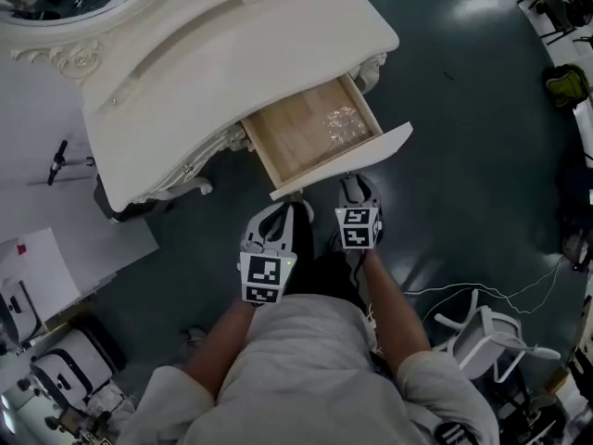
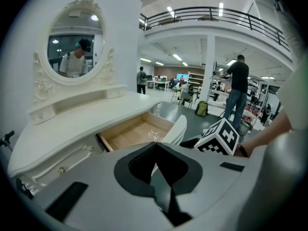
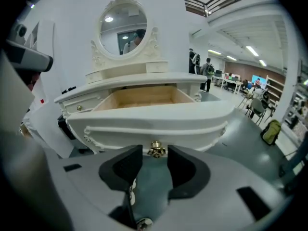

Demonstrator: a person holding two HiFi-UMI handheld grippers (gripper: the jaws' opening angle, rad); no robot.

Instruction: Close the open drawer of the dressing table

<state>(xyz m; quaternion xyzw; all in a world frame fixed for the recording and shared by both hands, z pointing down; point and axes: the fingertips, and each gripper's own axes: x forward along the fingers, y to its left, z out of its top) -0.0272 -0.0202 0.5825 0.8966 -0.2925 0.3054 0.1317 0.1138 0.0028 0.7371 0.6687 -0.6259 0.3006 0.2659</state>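
Note:
The white dressing table [image 1: 232, 54] has its wooden drawer [image 1: 296, 142] pulled out toward me, and its white front panel [image 1: 357, 158] [image 3: 149, 121] faces the grippers. My right gripper [image 1: 358, 188] [image 3: 155, 154] is open just in front of that panel. Its two dark pads stand on either side of the brass knob [image 3: 156, 149] without pressing on it. My left gripper [image 1: 289, 213] [image 2: 156, 147] hangs to the left, a little short of the panel's corner, with its pads together and nothing between them. A clear crinkled wrapper [image 1: 341, 125] lies inside the drawer.
An oval mirror [image 2: 74, 44] rises at the back of the table. White sheets [image 1: 56, 248] and equipment lie on the floor at the left. A white chair [image 1: 486, 336] and a cable are at the right. People stand far off in the hall.

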